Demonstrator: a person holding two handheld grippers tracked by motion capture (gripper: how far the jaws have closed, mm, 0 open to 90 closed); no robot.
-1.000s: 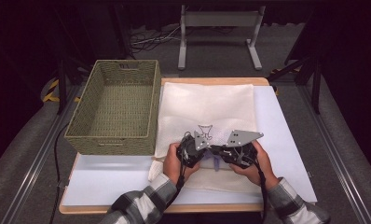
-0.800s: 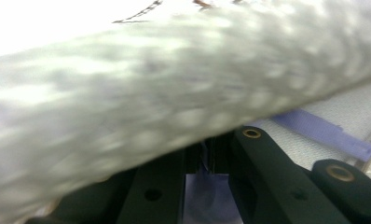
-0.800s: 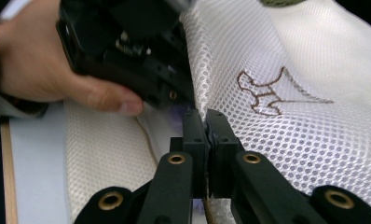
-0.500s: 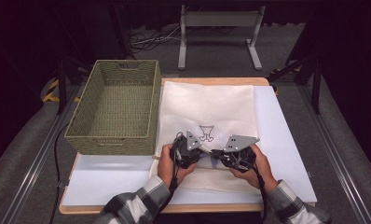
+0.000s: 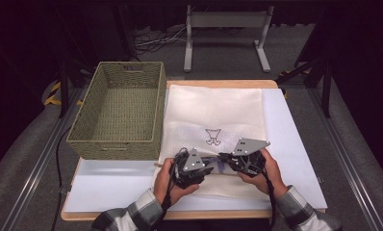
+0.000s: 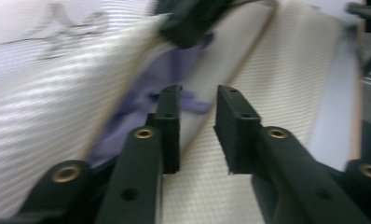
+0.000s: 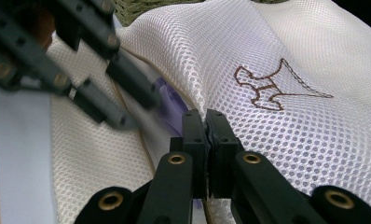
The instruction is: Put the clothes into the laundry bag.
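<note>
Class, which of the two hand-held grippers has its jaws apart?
The left hand-held gripper: a gap shows between its jaws over the mesh bag. The right hand-held gripper is closed.

We see a woven green basket (image 5: 116, 111) on the left of the tabletop (image 5: 295, 144), its near wall facing us and its inside bare. A white sheet covers most of the tabletop, with a wooden edge showing at the near and far sides. Beyond the far edge, a grey metal stand (image 5: 227, 30) rests on the dark floor (image 5: 358, 159), with cables (image 5: 156, 42) lying left of it.
</note>
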